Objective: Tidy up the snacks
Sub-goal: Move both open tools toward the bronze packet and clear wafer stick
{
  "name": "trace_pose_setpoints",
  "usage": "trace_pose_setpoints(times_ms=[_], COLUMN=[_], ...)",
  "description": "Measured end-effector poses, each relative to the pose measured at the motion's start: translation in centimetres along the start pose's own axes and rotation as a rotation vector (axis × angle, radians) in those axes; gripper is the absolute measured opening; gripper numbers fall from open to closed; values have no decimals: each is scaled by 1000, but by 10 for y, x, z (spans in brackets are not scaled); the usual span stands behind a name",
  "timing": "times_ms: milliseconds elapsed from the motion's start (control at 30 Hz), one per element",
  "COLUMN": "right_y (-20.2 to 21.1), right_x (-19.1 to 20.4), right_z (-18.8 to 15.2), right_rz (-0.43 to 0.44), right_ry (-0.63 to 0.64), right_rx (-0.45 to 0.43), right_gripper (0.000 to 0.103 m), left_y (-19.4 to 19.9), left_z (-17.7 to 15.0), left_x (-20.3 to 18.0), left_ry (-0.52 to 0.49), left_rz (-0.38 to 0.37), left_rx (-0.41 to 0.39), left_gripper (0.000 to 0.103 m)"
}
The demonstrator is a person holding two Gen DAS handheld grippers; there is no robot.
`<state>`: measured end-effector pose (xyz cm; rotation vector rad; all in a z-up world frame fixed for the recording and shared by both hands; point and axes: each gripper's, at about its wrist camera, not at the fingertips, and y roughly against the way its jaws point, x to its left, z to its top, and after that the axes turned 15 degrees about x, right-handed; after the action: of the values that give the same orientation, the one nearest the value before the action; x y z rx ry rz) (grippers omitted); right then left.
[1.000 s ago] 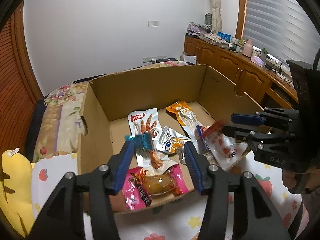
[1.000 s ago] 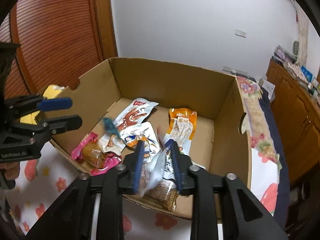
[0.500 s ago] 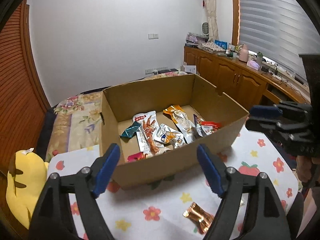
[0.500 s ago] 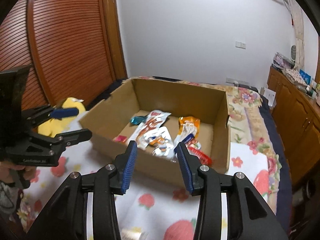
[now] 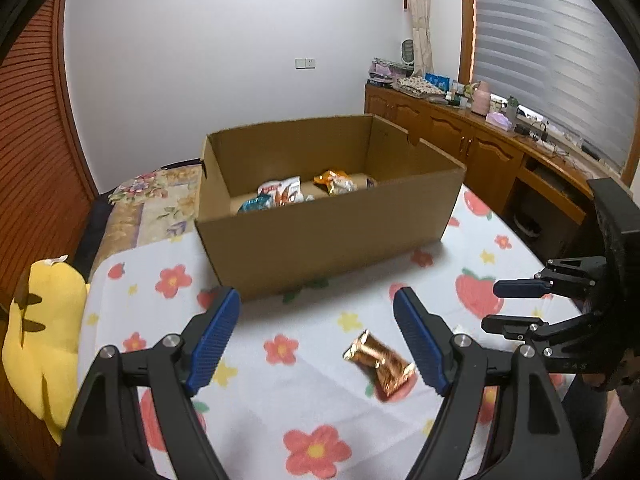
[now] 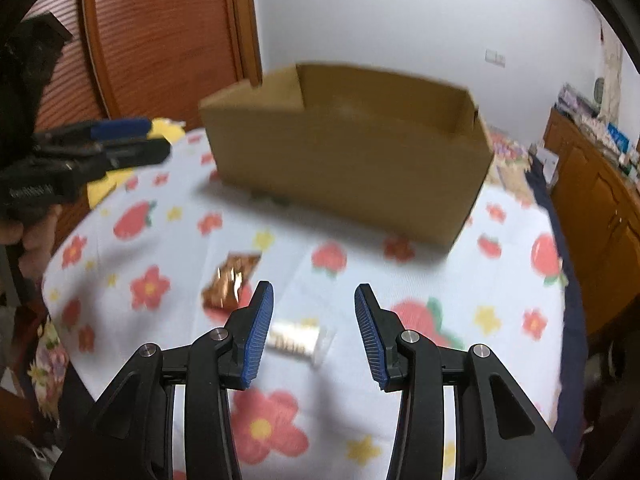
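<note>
Copper snack packet (image 5: 380,364) on tablecloth between spread left claw (image 5: 316,340); right claw (image 6: 308,332) spread, empty.

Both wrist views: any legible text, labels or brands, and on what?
"DAS" reads faintly on the right gripper body, left wrist view.
Left gripper body lettering: blurred, unreadable.
Snack packets in the cardboard box: print too small.
Copper foil packet and clear packet: nothing legible.

Left gripper (image 5: 316,336): jaws spread wide, nothing held, raised above the surface. Right gripper (image 6: 308,332): jaws parted, nothing held, likewise raised.
</note>
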<state>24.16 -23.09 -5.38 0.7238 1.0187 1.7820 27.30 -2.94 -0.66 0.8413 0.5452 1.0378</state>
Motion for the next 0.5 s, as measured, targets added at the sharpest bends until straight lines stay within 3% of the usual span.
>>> trace_pose_setpoints(times_ms=[500], right_y=[-40], right_x=[1], right_z=[-34], right_rz=[-7], right_ry=[-37], right_rx=[104], right_gripper=[43], left_y=[-28], left_z=[-52], left_x=[-11], left_ry=[9], left_rz=[-15], left_rx=[63], left_gripper=[80])
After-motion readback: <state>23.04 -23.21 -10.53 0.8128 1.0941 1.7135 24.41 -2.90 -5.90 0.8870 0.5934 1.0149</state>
